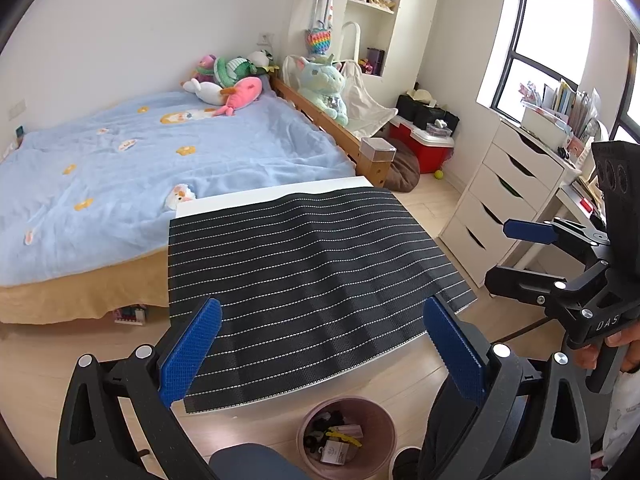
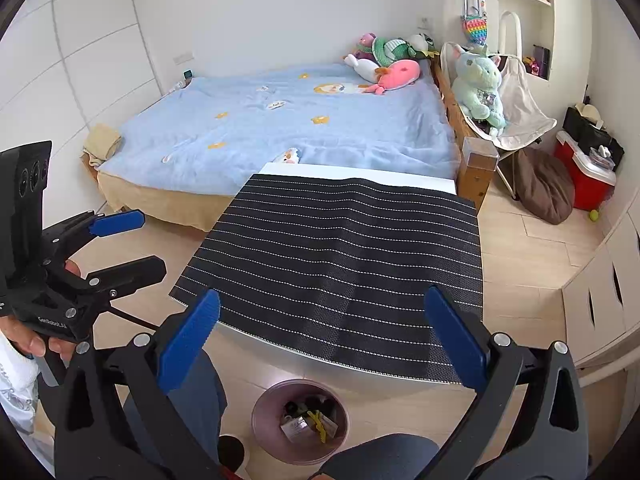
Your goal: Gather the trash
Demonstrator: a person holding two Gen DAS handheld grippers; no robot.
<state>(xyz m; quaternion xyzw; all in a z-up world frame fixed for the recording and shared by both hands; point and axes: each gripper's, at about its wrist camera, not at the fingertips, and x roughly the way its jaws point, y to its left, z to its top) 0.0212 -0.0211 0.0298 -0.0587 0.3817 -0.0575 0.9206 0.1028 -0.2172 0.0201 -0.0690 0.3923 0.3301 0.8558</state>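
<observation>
Pink trash bin, holding scraps, stands on the wood floor below the near edge of the striped mat covering my white table. Bed beyond. My left gripper and right gripper both gape wide, empty. Only the right wrist view shows the wardrobe.

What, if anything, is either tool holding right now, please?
Nothing: the left tool and the right tool are both open and empty above the striped mat.
</observation>
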